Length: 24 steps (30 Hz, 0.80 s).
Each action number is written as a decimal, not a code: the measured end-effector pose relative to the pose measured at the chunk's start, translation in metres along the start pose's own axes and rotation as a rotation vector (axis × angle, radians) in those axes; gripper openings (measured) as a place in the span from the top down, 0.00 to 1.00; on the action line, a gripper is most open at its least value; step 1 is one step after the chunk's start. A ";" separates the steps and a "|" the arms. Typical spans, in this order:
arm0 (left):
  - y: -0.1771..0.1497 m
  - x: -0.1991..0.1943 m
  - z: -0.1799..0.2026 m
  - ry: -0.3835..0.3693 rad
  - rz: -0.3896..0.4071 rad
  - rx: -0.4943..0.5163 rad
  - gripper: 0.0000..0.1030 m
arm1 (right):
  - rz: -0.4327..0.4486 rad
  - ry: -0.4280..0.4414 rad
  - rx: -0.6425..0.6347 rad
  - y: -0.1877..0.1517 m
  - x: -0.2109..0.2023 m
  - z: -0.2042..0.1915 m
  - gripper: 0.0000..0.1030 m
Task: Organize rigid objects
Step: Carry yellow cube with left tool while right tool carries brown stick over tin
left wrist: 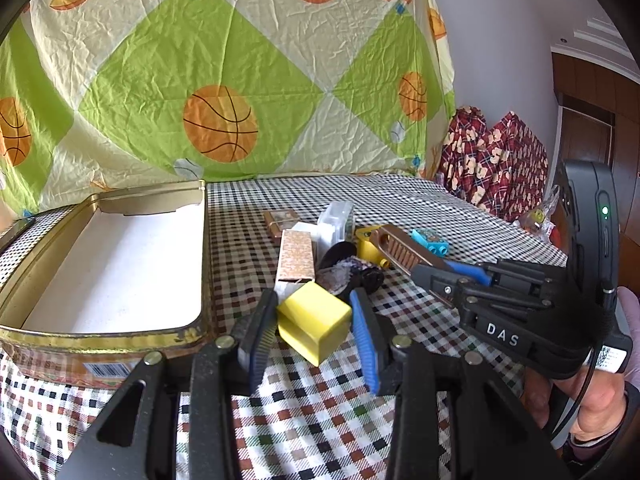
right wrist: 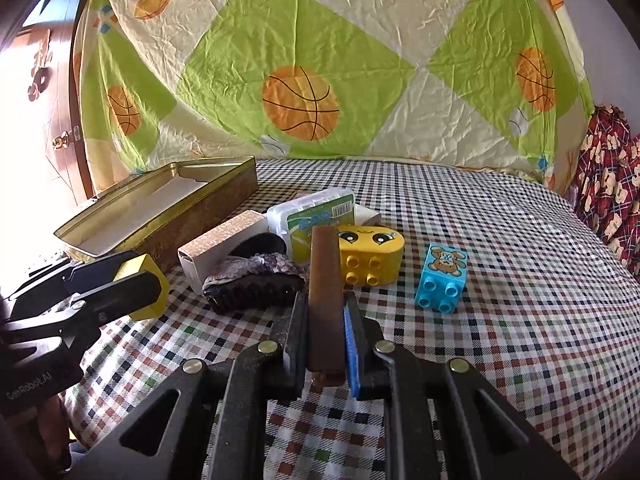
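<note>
1. Your left gripper [left wrist: 314, 330] grips the yellow block [left wrist: 314, 322], just beside the open tin's [left wrist: 100, 338] near rim.
2. Your right gripper [right wrist: 326, 334] clamps the brown bar [right wrist: 325, 280]; bare checkered table [right wrist: 500, 280] lies to its right.

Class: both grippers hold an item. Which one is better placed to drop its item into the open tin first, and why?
Left. The left gripper holds the yellow block right beside the gold tin; the right gripper, holding the brown bar, sits farther away.
</note>
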<state>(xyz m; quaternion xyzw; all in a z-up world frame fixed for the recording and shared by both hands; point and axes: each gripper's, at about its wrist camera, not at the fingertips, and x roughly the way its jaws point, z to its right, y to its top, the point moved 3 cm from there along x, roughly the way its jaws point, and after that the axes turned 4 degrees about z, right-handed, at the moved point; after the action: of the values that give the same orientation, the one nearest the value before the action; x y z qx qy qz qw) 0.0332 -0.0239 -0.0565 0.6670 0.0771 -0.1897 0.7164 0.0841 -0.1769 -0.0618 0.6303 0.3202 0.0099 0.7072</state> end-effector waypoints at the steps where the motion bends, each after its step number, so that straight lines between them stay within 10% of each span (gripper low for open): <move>1: 0.000 0.000 0.000 0.000 0.002 0.001 0.64 | 0.007 -0.003 -0.003 0.000 -0.001 0.000 0.84; 24: 0.002 -0.012 0.005 0.006 0.095 0.028 0.64 | 0.128 -0.021 -0.036 0.001 -0.016 -0.007 0.84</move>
<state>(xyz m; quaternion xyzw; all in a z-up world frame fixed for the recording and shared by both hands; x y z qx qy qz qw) 0.0222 -0.0266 -0.0503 0.6805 0.0448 -0.1548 0.7148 0.0684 -0.1773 -0.0535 0.6366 0.2717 0.0541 0.7197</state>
